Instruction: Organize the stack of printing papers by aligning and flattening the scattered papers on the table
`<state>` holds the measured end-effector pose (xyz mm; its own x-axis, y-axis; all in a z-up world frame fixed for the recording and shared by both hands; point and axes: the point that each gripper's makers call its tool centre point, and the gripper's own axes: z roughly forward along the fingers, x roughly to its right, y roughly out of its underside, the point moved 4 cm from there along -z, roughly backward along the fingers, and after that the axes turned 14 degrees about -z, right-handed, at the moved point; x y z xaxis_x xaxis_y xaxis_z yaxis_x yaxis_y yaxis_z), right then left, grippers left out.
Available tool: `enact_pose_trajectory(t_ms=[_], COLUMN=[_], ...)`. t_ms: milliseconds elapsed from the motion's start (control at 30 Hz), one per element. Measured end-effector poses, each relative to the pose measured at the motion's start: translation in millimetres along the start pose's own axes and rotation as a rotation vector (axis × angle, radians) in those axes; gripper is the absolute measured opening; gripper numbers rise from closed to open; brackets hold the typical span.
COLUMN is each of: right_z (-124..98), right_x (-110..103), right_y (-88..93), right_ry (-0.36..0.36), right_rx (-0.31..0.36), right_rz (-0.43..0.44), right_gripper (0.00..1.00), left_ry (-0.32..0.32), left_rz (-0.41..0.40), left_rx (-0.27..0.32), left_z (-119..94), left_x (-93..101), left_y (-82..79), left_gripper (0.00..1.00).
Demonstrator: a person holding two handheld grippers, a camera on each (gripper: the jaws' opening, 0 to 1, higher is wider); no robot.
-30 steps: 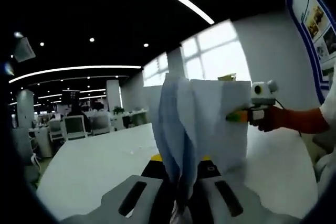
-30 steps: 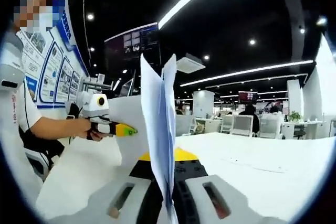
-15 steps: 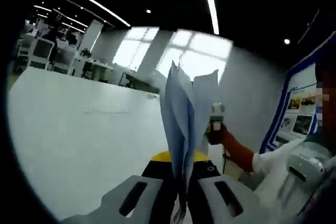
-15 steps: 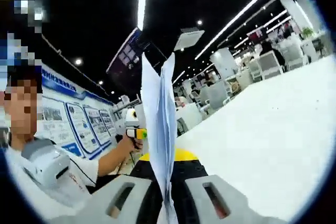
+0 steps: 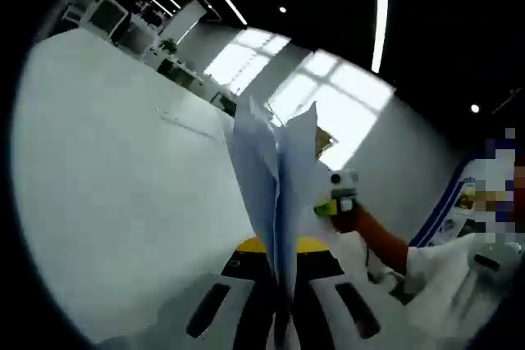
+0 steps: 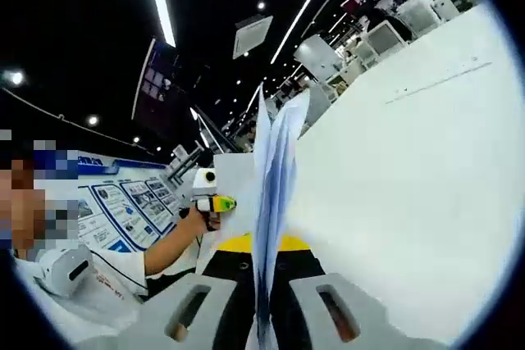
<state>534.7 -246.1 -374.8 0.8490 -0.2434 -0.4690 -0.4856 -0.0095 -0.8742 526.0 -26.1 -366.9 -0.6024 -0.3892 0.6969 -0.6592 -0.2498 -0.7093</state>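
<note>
Left gripper view: both grippers' fingers are clamped on the fanned sheaf of white printing papers [image 5: 275,194] above the white desk [image 5: 115,170], so next is probably tapping edges level.

Papers [image 5: 275,194] upright between left gripper [image 5: 283,317] jaws; table [image 5: 107,178] behind.

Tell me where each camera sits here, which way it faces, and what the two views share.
Left gripper view: rides the left gripper, looking along its jaws at the paper stack edge-on; the person's hand with the right gripper shows beyond.
Right gripper view: rides the right gripper, facing the paper stack from the opposite end; the left gripper and forearm show.
Shared: the stack, the white table and each other's gripper; both views are rolled.
</note>
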Motion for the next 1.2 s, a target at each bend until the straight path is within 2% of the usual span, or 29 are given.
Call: enact_pose_trajectory(t_ms=[67,100,133,167,200,233,267,300,333,367,400,500,533,567,700,767,867,933,1033,1100,1133,1167,1200], right_z=[1,3,3,3,4,4,3,3,4,4,4,5,5,6,5,6,2,-9,-48,-70,-84,-88,-89], right_x=[6,9,9,12,13,13,17,17,18,19,19,27,29,30,31,30,31,37,36,31,21,12,5], right_y=[4.4,5.7,5.9,8.5,8.8,8.8,7.8,7.9,8.9,10.7,12.4,19.9,23.5,25.4,30.0,29.9,28.3,25.5,6.3,-13.5,-30.9,-40.8,-45.1], right_ry=[0.032,0.045,0.047,0.066,0.074,0.078,0.085,0.085,0.091,0.089,0.088,0.106,0.113,0.117,0.130,0.143,0.152,0.223,0.304,0.358,0.383,0.377,0.367], right_rx=[-0.028,-0.029,-0.029,-0.057,-0.058,-0.058,-0.073,-0.074,-0.079,-0.088,-0.090,-0.136,-0.150,-0.163,-0.162,-0.179,-0.168,-0.184,-0.163,-0.106,-0.043,-0.012,-0.020], right_rz=[-0.059,-0.104,-0.111,-0.202,-0.226,-0.238,-0.339,-0.360,-0.466,-0.507,-0.504,-0.629,-0.622,-0.673,-0.651,-0.653,-0.589,-0.532,-0.609,-0.651,-0.675,-0.680,-0.684], right_gripper=[0.00,0.00,0.00,0.00,0.00,0.00,0.00,0.00,0.00,0.00,0.00,0.00,0.00,0.00,0.00,0.00,0.01,0.11,0.13,0.13,0.13,0.13,0.13], left_ry=[-0.024,-0.057,-0.068,-0.075,-0.103,-0.110,-0.120,-0.130,-0.142,-0.150,-0.161,-0.179,-0.185,-0.187,-0.195,-0.190,-0.186,-0.180,-0.174,-0.171,-0.164,-0.159,-0.154], left_rz=[0.088,0.203,0.227,0.254,0.451,0.470,0.512,0.555,0.640,0.692,0.729,0.900,0.910,0.910,0.907,0.876,0.869,0.860,0.827,0.818,0.808,0.801,0.791], left_rx=[-0.009,-0.016,-0.015,-0.014,-0.036,-0.035,-0.043,-0.051,-0.043,-0.057,-0.067,-0.103,-0.114,-0.122,-0.130,-0.123,-0.126,-0.129,-0.132,-0.137,-0.144,-0.146,-0.150], left_z=[1,3,3,3,7,8,8,9,9,10,8,9,10,11,12,11,11,11,9,9,9,9,10], left_x=[0.9,0.7,-0.3,-0.3,1.0,0.9,1.1,1.3,2.0,2.2,-13.4,-15.6,-17.8,-20.0,-28.4,-30.9,-30.9,-31.2,-33.0,-34.2,-34.2,-35.0,-34.5], left_y=[3.1,5.9,5.4,5.5,11.9,12.6,15.6,18.6,20.8,24.0,14.7,23.1,26.6,29.0,31.6,29.6,28.9,28.2,26.9,25.9,26.2,25.6,25.9], left_gripper=[0.06,0.06,0.06,0.06,0.06,0.06,0.06,0.06,0.06,0.06,0.06,0.06,0.06,0.06,0.06,0.06,0.06,0.06,0.06,0.06,0.06,0.05,0.06])
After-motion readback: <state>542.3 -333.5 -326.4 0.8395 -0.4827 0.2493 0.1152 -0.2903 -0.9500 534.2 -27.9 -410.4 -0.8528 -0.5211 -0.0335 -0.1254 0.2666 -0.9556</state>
